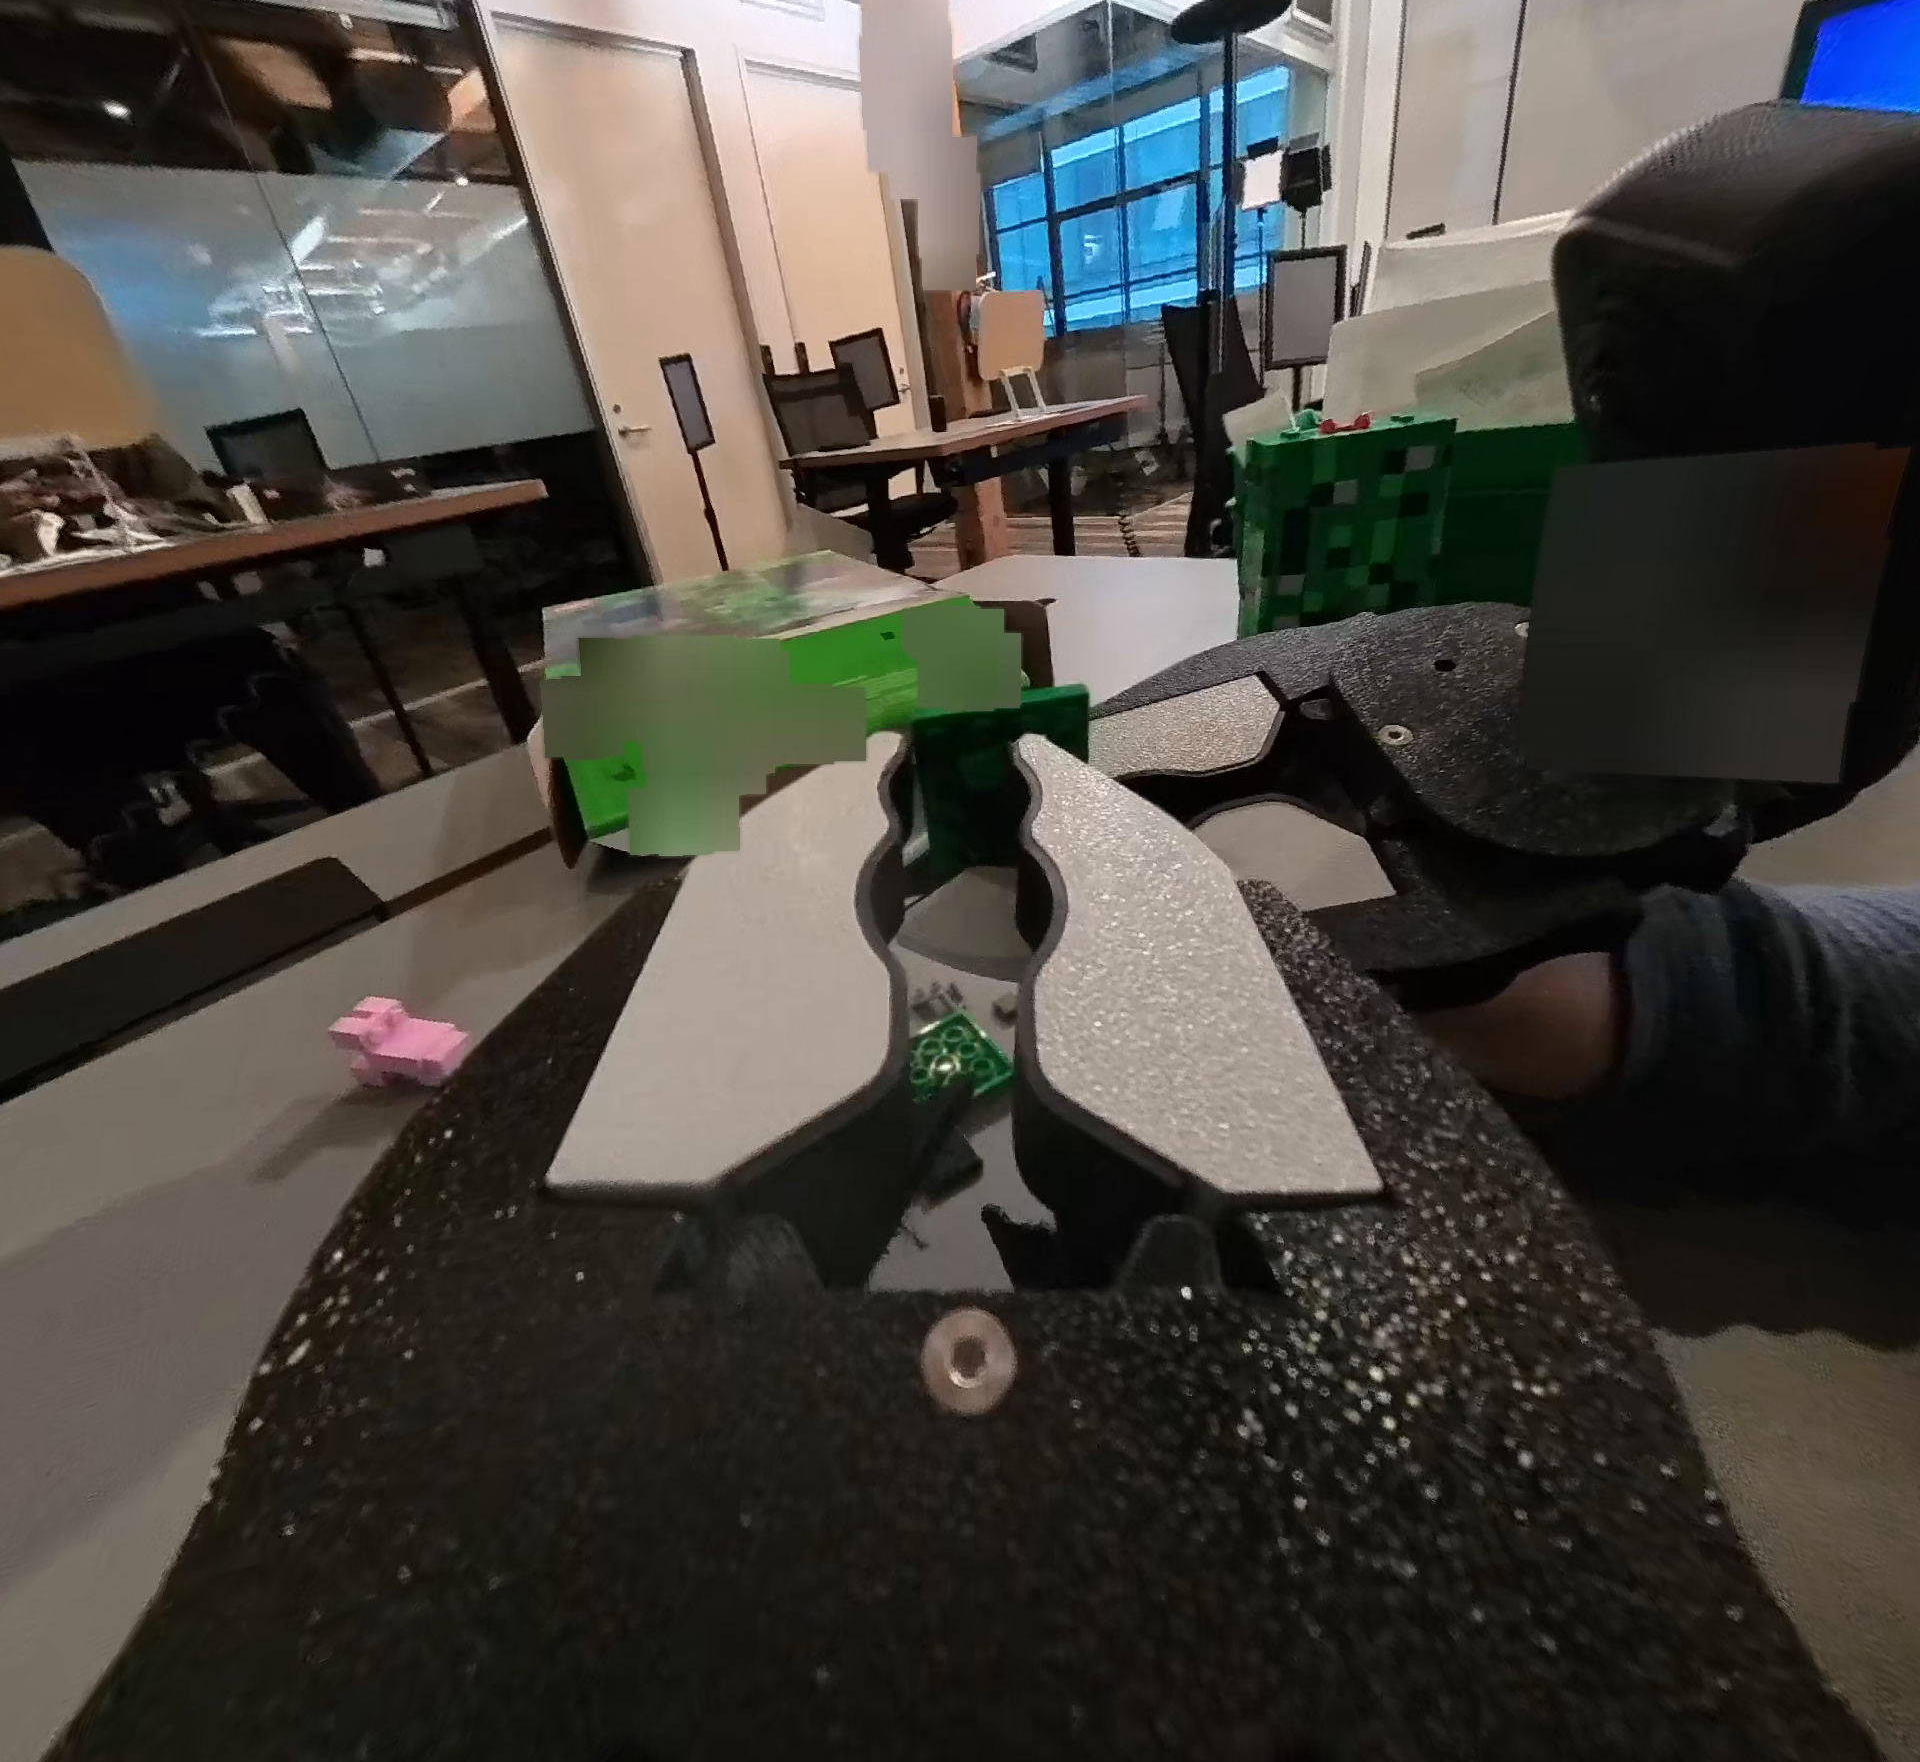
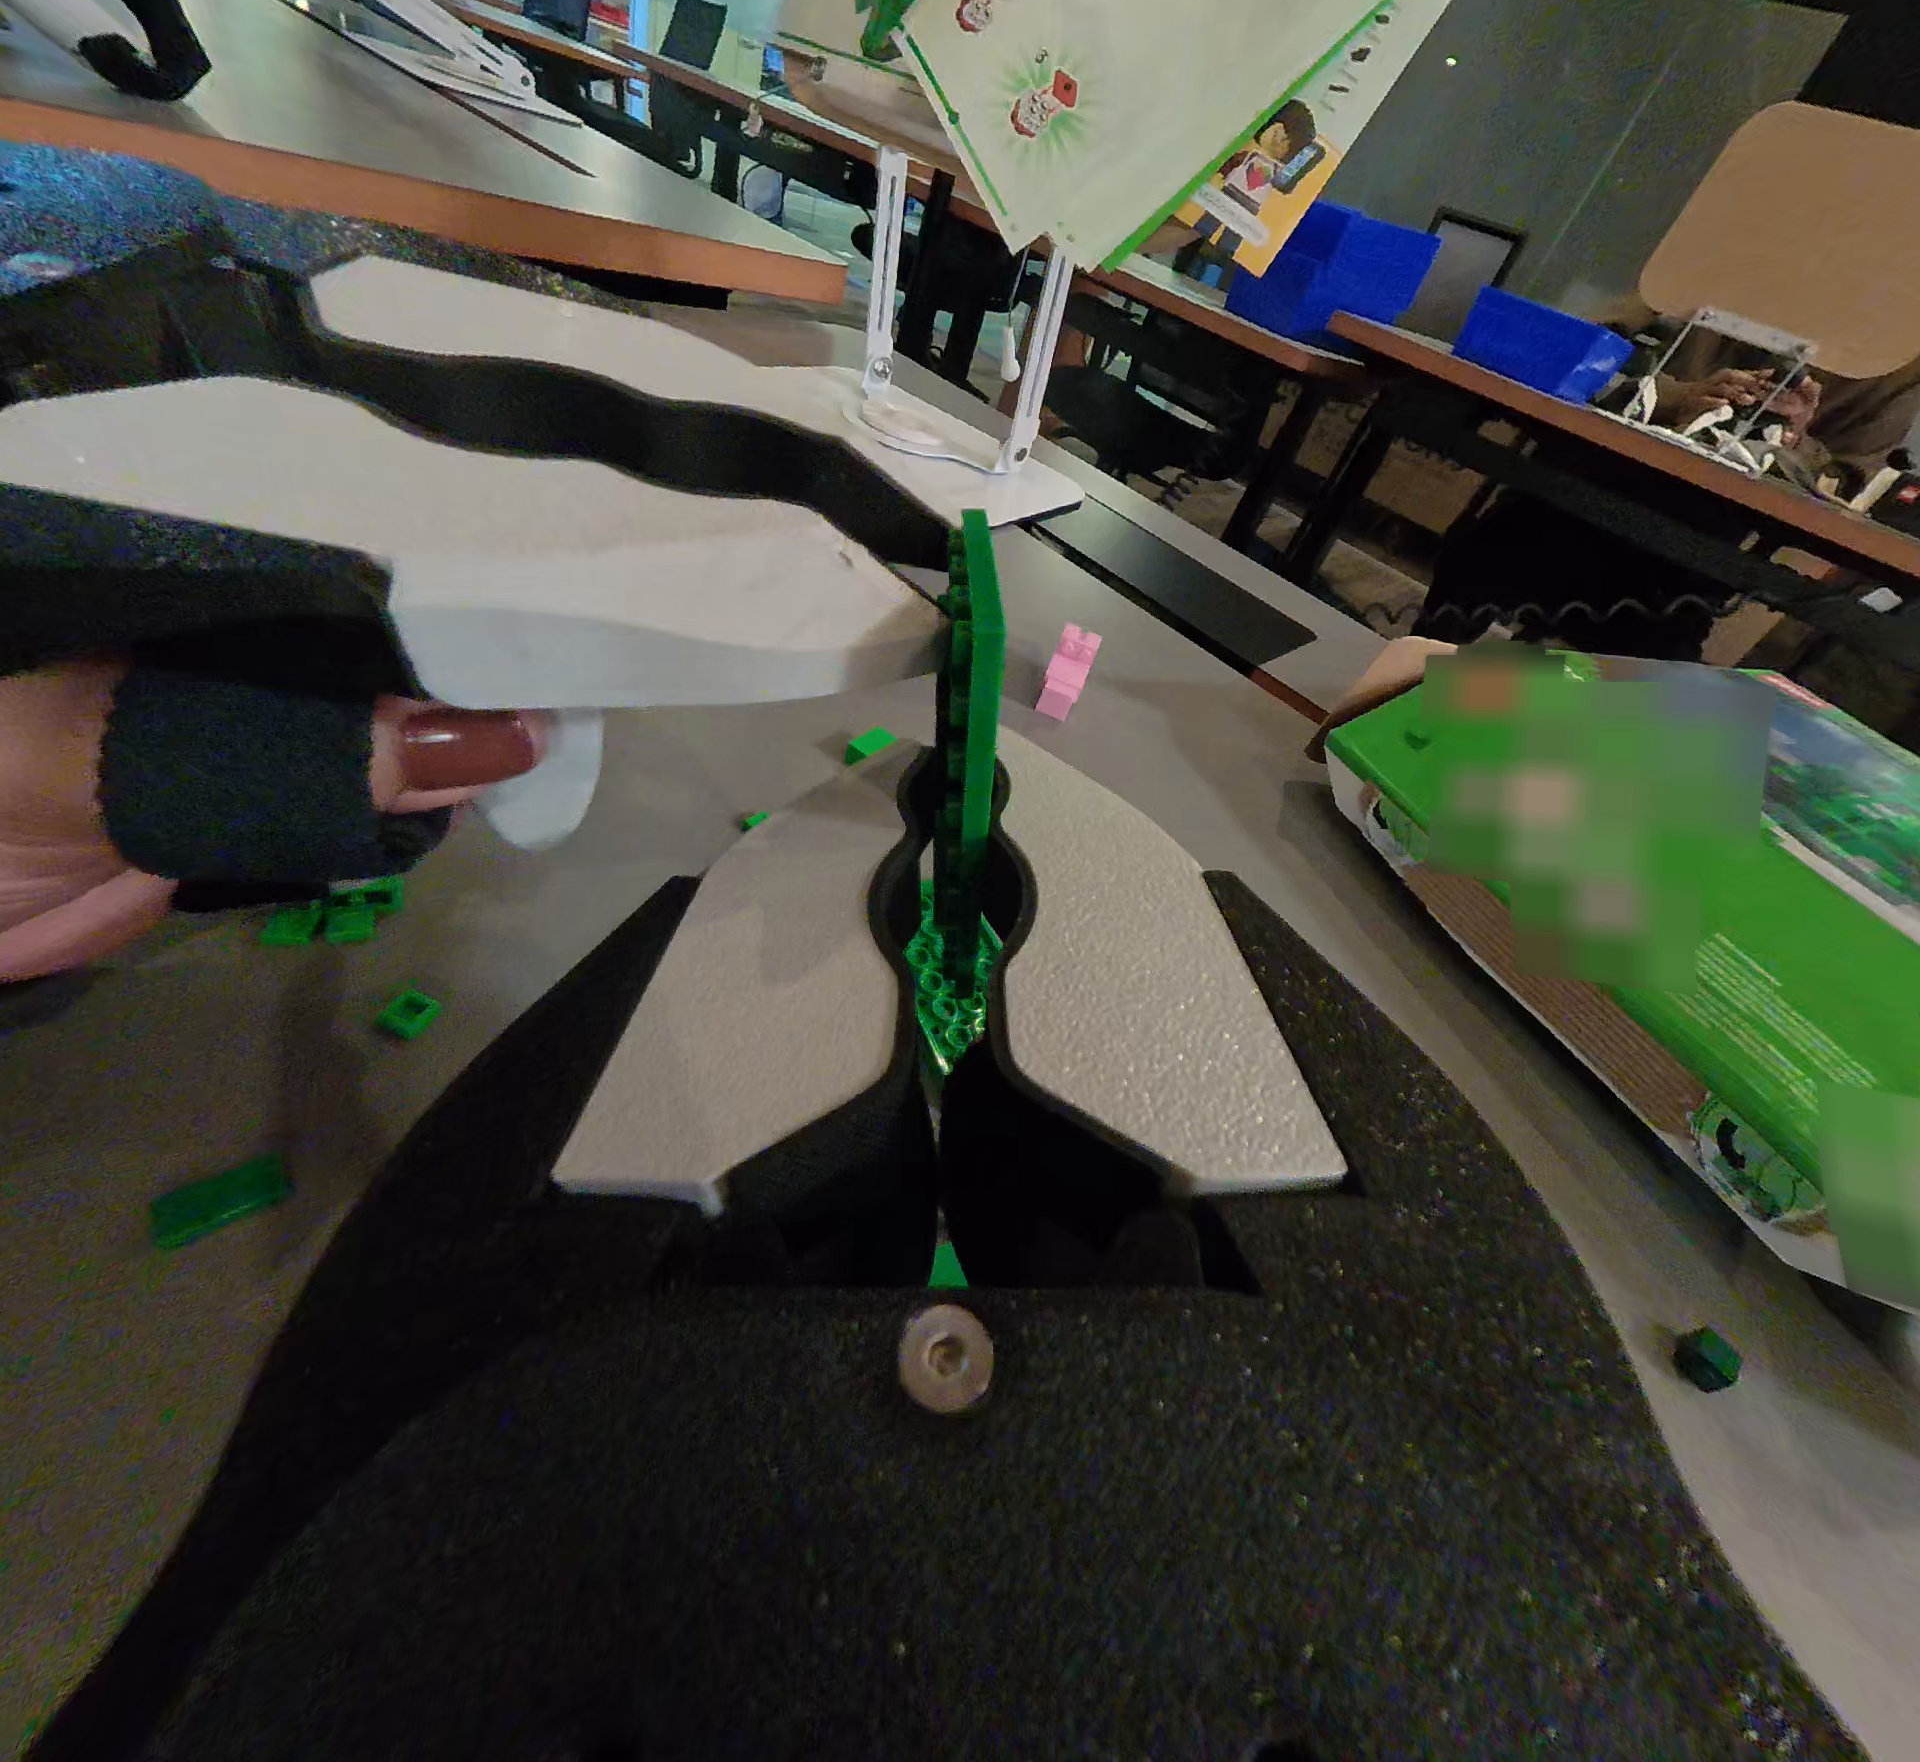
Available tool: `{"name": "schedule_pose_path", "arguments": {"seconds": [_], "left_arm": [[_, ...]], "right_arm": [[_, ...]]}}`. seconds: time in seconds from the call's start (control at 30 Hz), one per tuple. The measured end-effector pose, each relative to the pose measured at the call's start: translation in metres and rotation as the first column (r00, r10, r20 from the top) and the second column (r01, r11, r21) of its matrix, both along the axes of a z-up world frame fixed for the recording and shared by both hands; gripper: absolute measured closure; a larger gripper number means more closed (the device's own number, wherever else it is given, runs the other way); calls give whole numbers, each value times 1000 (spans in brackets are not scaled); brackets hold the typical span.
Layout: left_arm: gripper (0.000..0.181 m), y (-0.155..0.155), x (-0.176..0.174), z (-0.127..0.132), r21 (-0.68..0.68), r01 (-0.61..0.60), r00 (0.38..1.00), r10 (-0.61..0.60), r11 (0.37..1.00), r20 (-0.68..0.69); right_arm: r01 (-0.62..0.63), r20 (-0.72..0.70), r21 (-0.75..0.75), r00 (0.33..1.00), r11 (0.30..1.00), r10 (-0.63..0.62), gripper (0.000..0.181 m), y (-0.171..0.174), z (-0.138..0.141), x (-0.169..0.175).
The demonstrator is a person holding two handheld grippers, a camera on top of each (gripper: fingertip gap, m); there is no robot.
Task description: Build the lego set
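Observation:
A green lego plate (image 2: 977,632) with dark green tiles on one face stands on edge, above the table. My right gripper (image 2: 961,777) is shut on its lower part. In the left wrist view the plate (image 1: 966,798) shows between my left gripper's (image 1: 958,756) fingertips, and the right gripper (image 1: 1101,756) reaches in from the right. My left gripper (image 2: 930,611) comes from the left with its tips against the tiled face, fingers a little apart. Whether it pinches a piece is hidden.
A pink lego pig (image 1: 400,1042) and a green set box (image 1: 727,673) lie on the grey table (image 1: 156,1245). A built green block (image 1: 1345,517) stands at back right. Loose green pieces (image 2: 332,917) lie at left. An instruction booklet (image 2: 1174,29) sits on a white stand (image 2: 966,424). Some 4 cm of space lies between my two pairs of fingers. The pink lego pig (image 1: 400,1042) is about equally far from each gripper, around 20 cm.

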State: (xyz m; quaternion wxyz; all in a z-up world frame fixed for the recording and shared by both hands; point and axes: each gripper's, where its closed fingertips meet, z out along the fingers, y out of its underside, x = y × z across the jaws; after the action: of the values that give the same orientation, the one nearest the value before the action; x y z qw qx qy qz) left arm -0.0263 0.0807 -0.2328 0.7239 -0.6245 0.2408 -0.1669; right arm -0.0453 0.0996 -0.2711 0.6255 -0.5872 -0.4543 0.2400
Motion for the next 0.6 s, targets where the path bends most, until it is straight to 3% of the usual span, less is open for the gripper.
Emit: {"name": "schedule_pose_path", "arguments": {"seconds": [0.13,0.4,0.6], "left_arm": [[161,1,4,-3,-40,52,999,-51,998,17],[144,1,-3,5,-1,27,998,-27,1000,49],[132,6,-6,0,-84,72,995,-66,994,77]], "right_arm": [[-11,-14,-4,1000,1000,11,176,0,2,2],[-15,-12,22,1000,1000,15,176,0,3,2],[-33,-21,5,999,999,33,176,-2,3,1]]}}
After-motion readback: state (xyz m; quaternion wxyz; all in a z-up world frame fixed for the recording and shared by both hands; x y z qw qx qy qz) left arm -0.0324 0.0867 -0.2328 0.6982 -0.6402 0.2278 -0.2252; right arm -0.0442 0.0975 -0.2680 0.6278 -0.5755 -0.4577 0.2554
